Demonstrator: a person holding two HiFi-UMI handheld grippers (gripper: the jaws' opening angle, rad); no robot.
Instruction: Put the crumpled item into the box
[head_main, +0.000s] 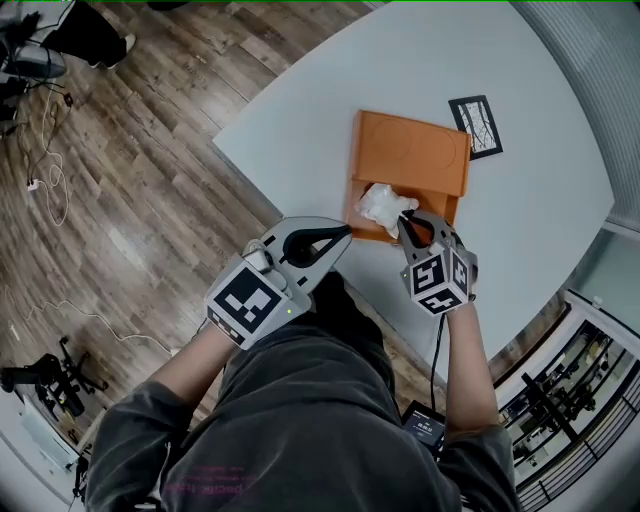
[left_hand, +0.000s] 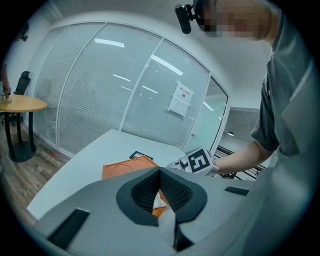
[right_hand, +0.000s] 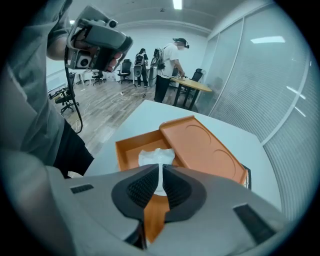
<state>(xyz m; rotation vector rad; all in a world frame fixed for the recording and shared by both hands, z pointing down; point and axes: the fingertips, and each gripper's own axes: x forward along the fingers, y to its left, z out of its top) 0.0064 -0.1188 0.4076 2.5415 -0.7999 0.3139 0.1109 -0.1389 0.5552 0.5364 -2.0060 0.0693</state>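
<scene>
An orange box (head_main: 372, 226) lies on the white table, its lid (head_main: 412, 152) slid toward the far side so the near part is uncovered. A crumpled white paper (head_main: 385, 205) sits in that uncovered part. My right gripper (head_main: 405, 222) reaches in from the near side, and its jaws are pinched on the paper (right_hand: 156, 156) just above the box floor (right_hand: 125, 150). My left gripper (head_main: 345, 233) hovers at the box's near left corner, shut with nothing in it. In the left gripper view its jaws (left_hand: 160, 171) meet over the box (left_hand: 125, 169).
A black-and-white marker card (head_main: 477, 125) lies beyond the box on the table (head_main: 540, 200). The table's edge runs just near the box, with wood floor and cables (head_main: 50, 185) to the left. People stand at a desk (right_hand: 172, 65) far off.
</scene>
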